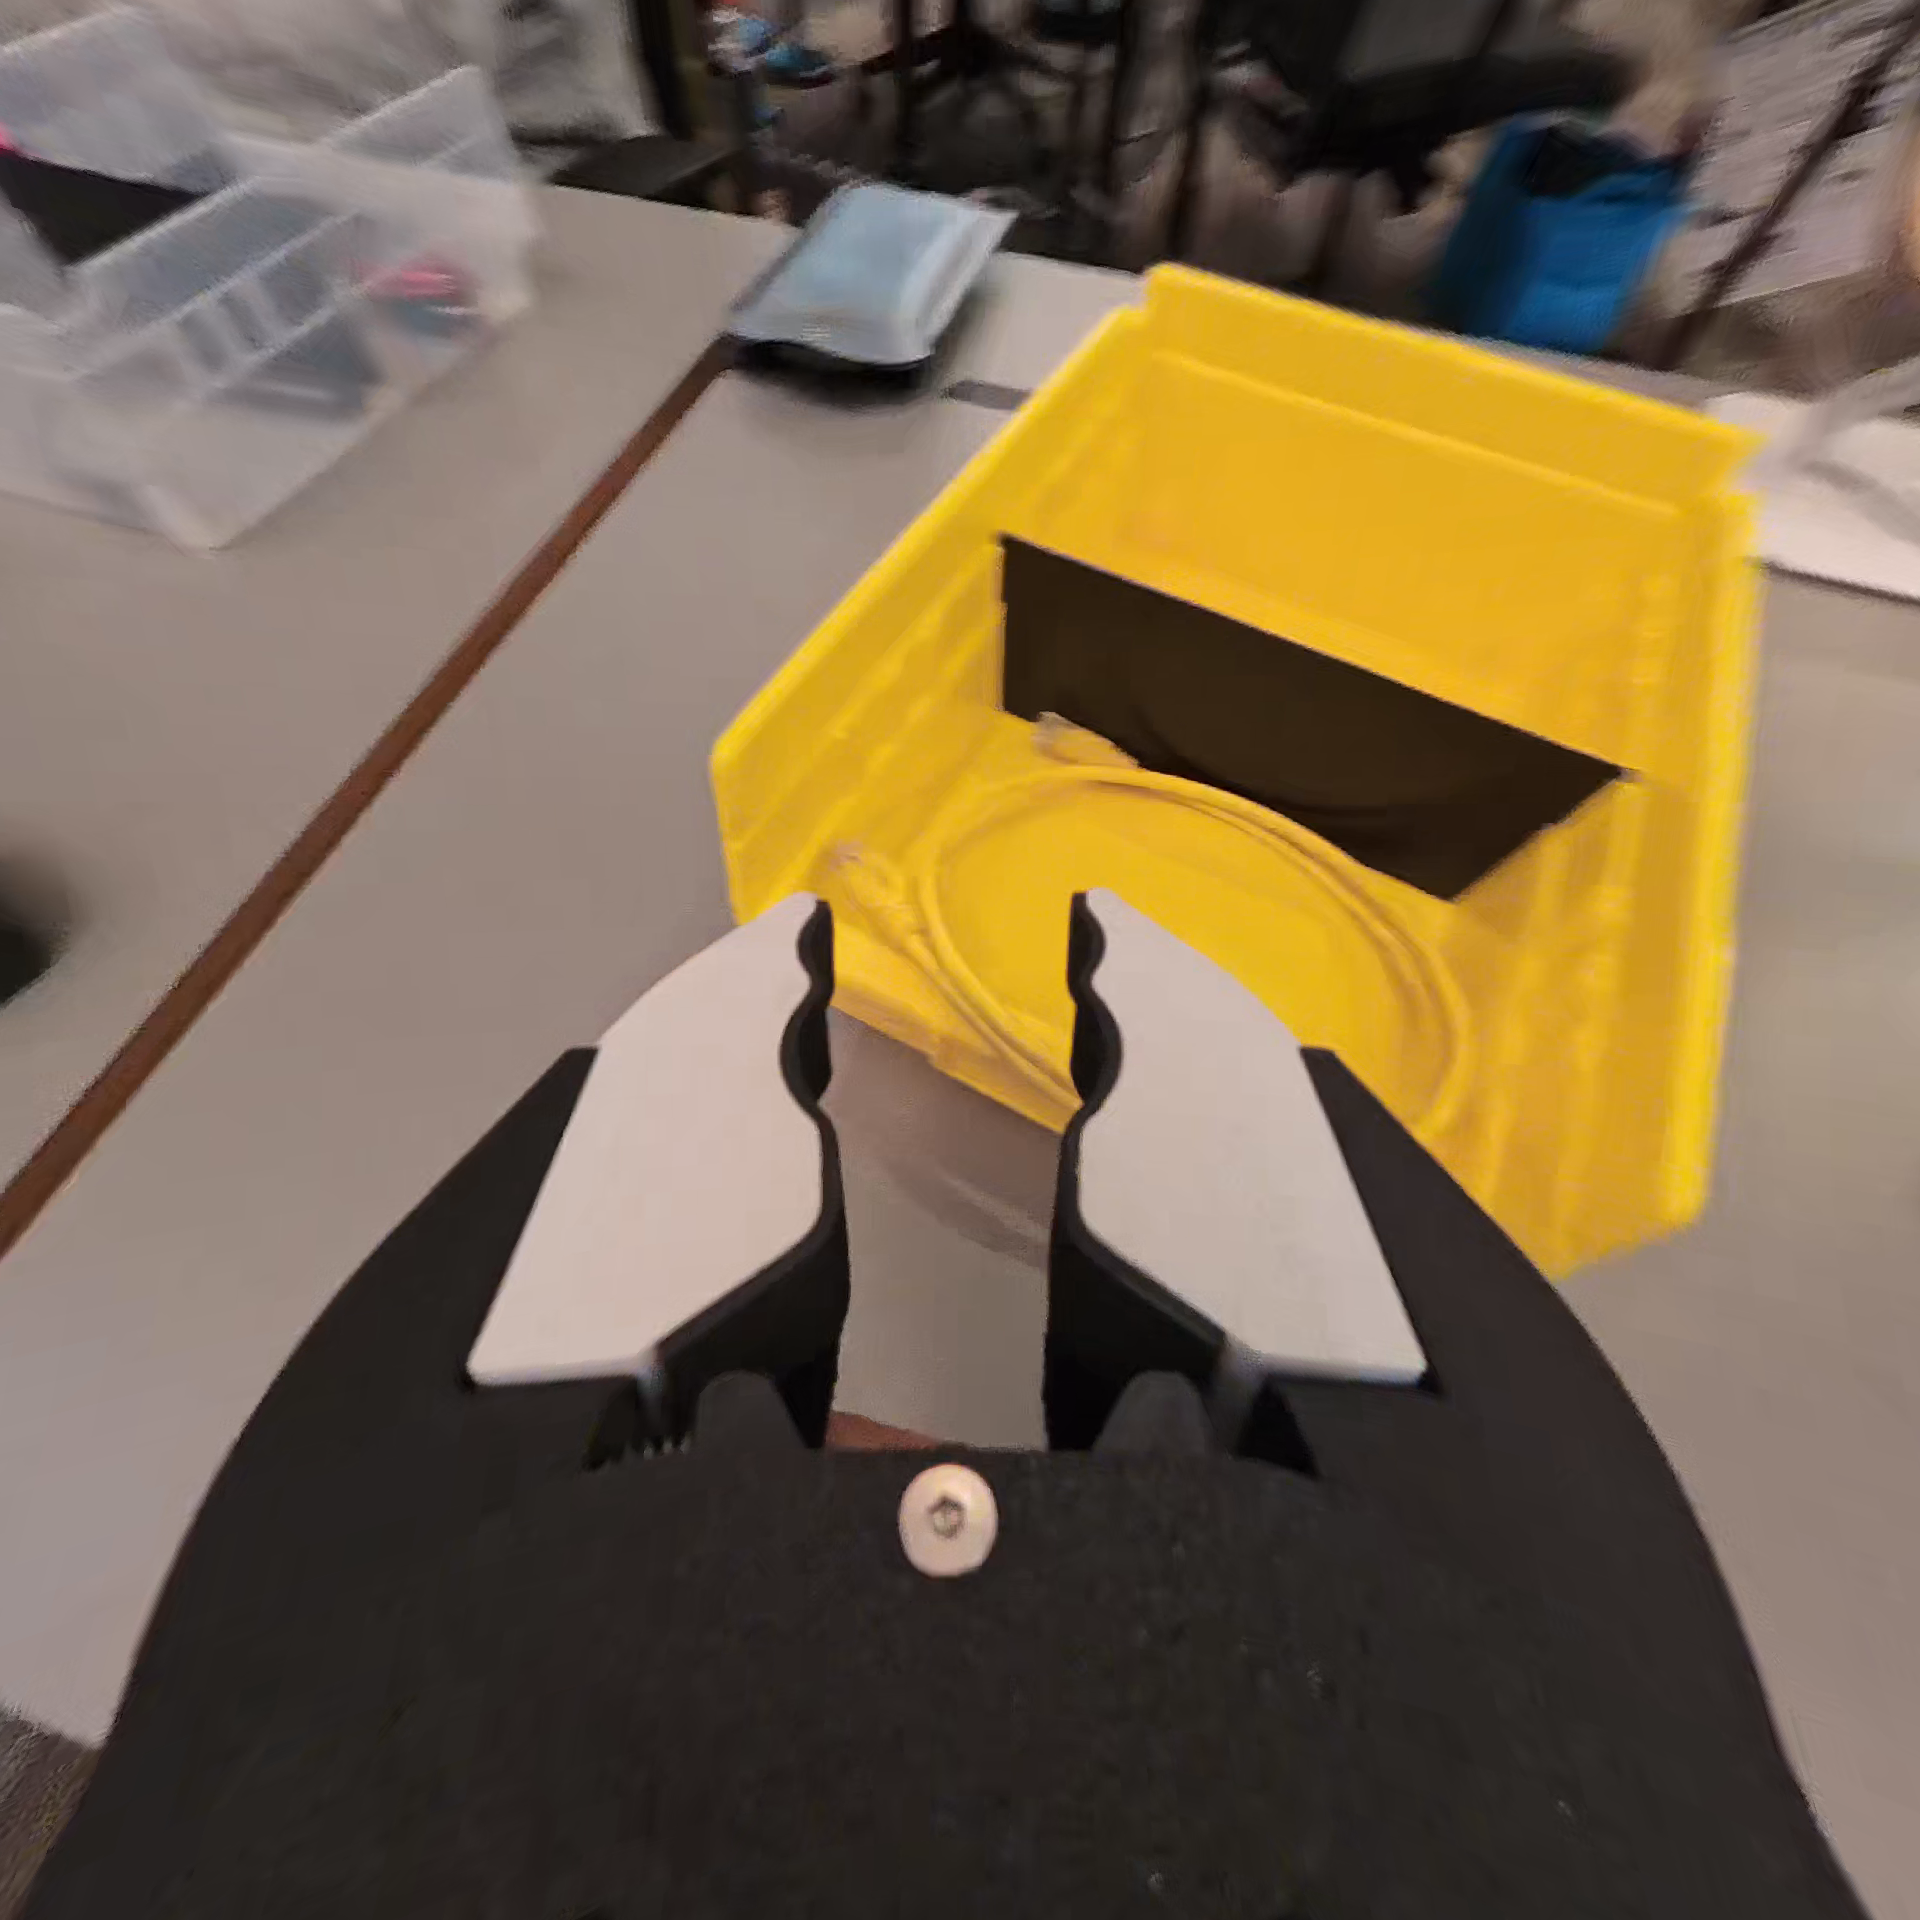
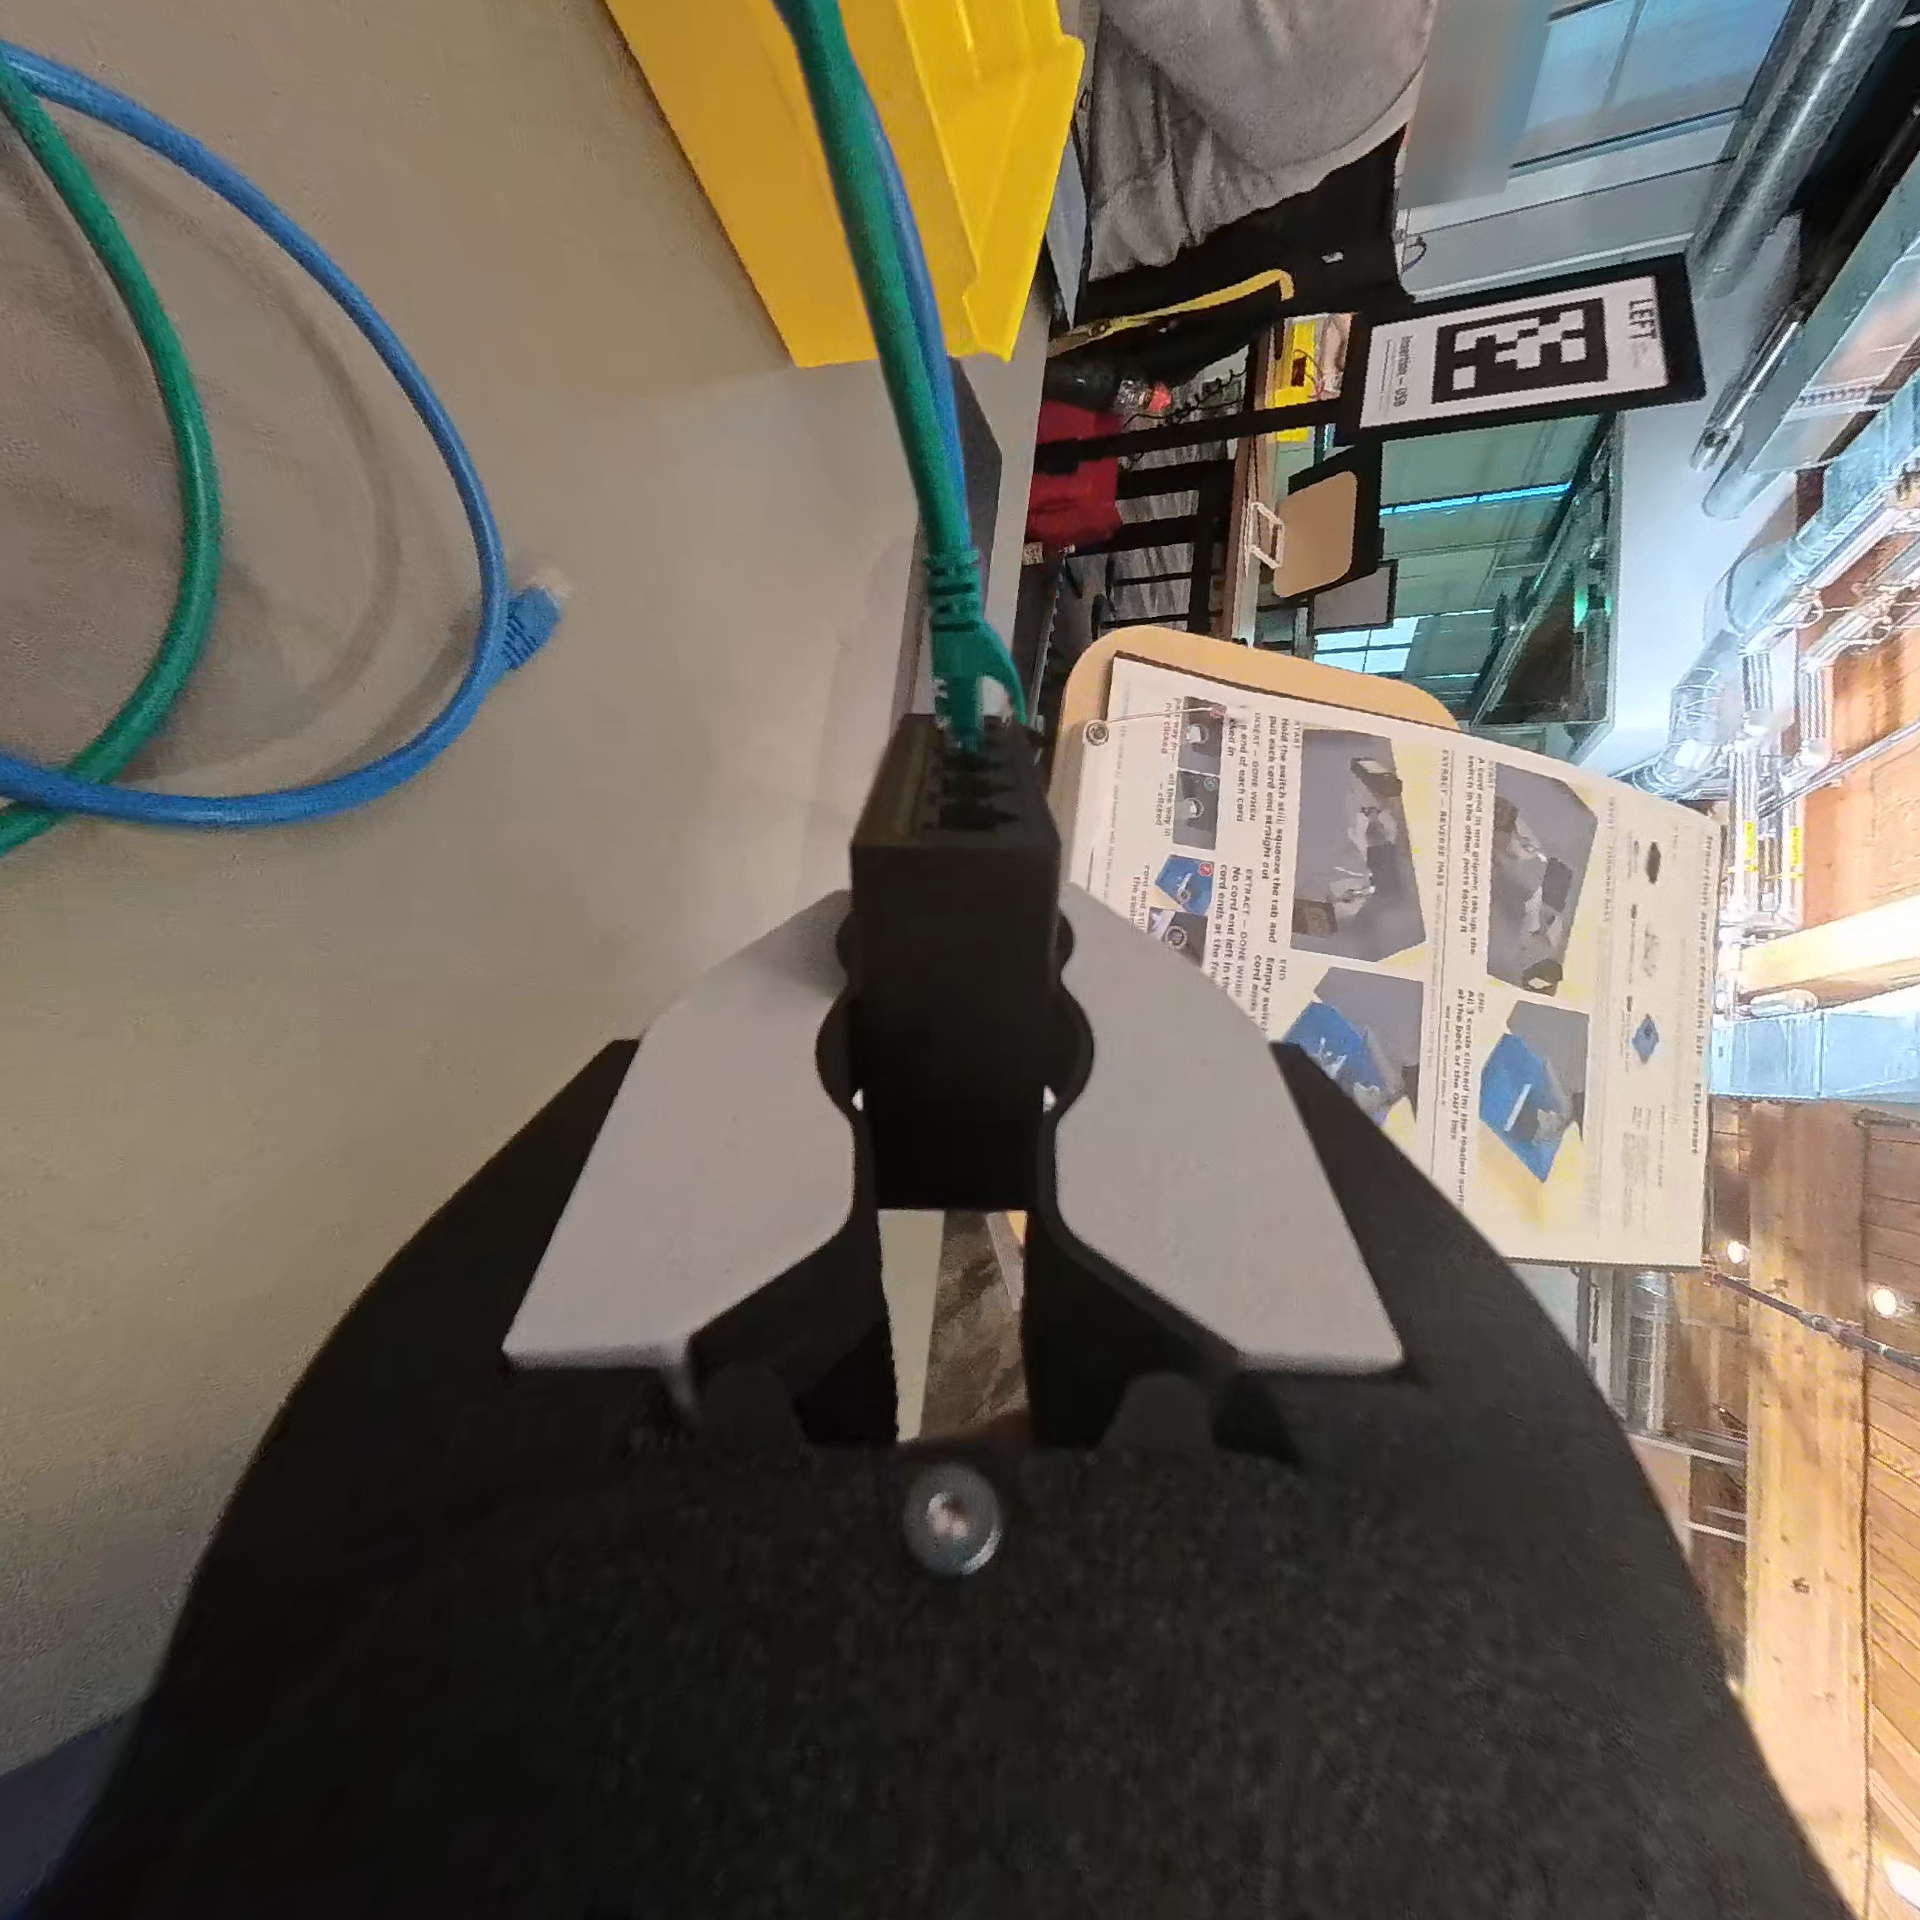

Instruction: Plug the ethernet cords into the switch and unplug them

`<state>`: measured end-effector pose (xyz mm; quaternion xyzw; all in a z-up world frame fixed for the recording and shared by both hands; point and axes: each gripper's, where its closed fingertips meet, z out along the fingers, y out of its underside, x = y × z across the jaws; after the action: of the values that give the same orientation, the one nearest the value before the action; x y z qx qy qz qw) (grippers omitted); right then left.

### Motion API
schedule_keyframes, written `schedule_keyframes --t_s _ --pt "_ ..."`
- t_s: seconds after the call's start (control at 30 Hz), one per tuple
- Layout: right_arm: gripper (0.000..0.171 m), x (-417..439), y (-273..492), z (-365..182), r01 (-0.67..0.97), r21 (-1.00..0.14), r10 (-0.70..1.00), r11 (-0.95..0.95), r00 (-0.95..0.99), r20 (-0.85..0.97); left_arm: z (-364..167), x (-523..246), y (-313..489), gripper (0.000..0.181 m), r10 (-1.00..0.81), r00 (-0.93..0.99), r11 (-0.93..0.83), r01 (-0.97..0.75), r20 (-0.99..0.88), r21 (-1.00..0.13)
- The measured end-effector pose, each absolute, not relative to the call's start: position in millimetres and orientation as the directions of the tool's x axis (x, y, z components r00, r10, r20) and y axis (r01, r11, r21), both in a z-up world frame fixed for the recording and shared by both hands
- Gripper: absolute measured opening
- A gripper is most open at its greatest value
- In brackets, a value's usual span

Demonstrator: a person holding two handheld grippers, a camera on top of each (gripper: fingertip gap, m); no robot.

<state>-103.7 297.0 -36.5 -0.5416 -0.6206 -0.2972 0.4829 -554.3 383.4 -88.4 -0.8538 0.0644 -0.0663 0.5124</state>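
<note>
Right gripper [image 2: 951, 997]: clamped on black switch [image 2: 951, 935], green cord [image 2: 940, 582] plugged. Left gripper [image 1: 951, 935]: apart, empty, near yellow cord [image 1: 1195, 914] in bin [image 1: 1351, 416]. Risk: coiled cord snagging bin wall; switch twisting in grip.

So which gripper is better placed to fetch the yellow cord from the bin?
Left. The left gripper is open and empty, right at the yellow bin where the yellow cord lies coiled. The right gripper is shut on the switch, with the green cord plugged in.
</note>
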Motion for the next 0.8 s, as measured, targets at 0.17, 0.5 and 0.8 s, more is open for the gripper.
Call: schedule_keyframes --t_s 0.17,0.5,0.8 --pt "0.030 -101 295 -39 0.956 -0.174 0.411 0.236 0.064 0.910 -121 -553 416 0.064 -0.050 0.993 -0.638 -0.116 -0.109 -0.761" --pt "0.030 -103 290 -37 0.949 -0.196 0.431 0.247 0.073 0.899 -154 -589 441 0.043 0.145 0.981 -0.753 0.026 -0.128 -0.657" --pt "0.030 -105 291 -42 0.953 -0.191 0.449 0.237 0.067 0.891 -140 -573 444 0.062 0.115 0.992 -0.736 0.057 -0.042 -0.675"
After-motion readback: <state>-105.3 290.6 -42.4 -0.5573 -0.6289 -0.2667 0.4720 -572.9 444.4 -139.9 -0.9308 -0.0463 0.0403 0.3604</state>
